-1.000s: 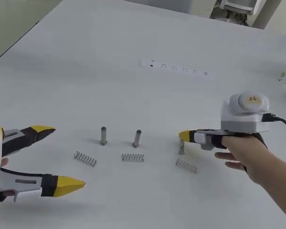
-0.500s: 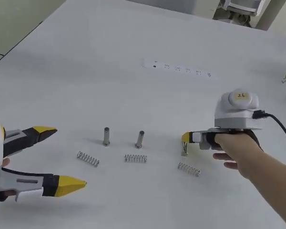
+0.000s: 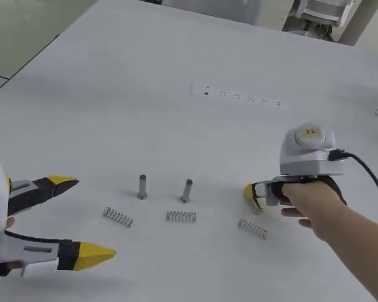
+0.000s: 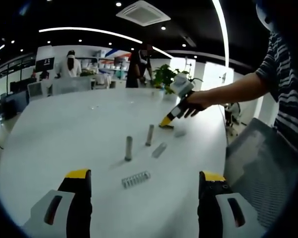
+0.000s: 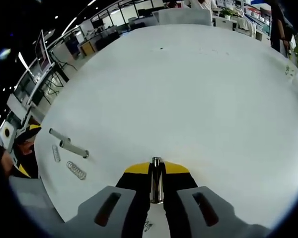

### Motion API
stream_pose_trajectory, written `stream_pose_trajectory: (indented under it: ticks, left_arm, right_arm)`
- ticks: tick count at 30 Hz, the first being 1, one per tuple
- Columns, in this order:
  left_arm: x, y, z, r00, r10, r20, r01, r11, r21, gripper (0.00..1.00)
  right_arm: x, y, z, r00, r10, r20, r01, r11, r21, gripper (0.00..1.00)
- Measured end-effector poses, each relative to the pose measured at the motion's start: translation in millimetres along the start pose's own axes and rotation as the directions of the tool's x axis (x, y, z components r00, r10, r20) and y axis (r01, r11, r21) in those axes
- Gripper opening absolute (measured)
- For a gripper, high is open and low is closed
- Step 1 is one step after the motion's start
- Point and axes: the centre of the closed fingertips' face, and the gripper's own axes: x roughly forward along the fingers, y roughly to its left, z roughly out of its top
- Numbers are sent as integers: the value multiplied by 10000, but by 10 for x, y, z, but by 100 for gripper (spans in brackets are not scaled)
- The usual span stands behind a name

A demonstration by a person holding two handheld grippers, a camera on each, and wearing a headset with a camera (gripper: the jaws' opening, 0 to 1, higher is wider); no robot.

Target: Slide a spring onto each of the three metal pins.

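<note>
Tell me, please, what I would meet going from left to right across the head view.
left gripper → leftmost spring → left pin → middle pin → right gripper, shut on the third pin.

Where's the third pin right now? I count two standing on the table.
The third pin is clamped in the right claw, seen in the right gripper view; in the head view that claw is at right, just beyond the rightmost spring.

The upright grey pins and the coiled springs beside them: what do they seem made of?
Upright grey pins: probably steel, dull satin grey with faint highlights. Coiled springs: likely bare steel wire, thin pale-grey turns. Neither looks painted.
</note>
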Motion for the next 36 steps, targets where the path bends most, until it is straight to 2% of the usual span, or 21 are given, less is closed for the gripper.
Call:
stream_pose_trajectory:
  ticks: [14,28,36]
  left_arm:
    - [10,-13,20,10000,-52,-49,53,10000,43,85]
    - [32,-64,24,9998,-155,-110,156,9998,155,85]
    - [53,-56,56,9998,-169,-60,170,9997,172,85]
  right_arm:
    - [-157,52,72,9956,493,795,-452,9976,-533,5]
    - [-311,139,121,9876,705,1401,-573,9937,-961,5]
    - [-332,154,140,9861,703,1503,-520,9911,-1224,5]
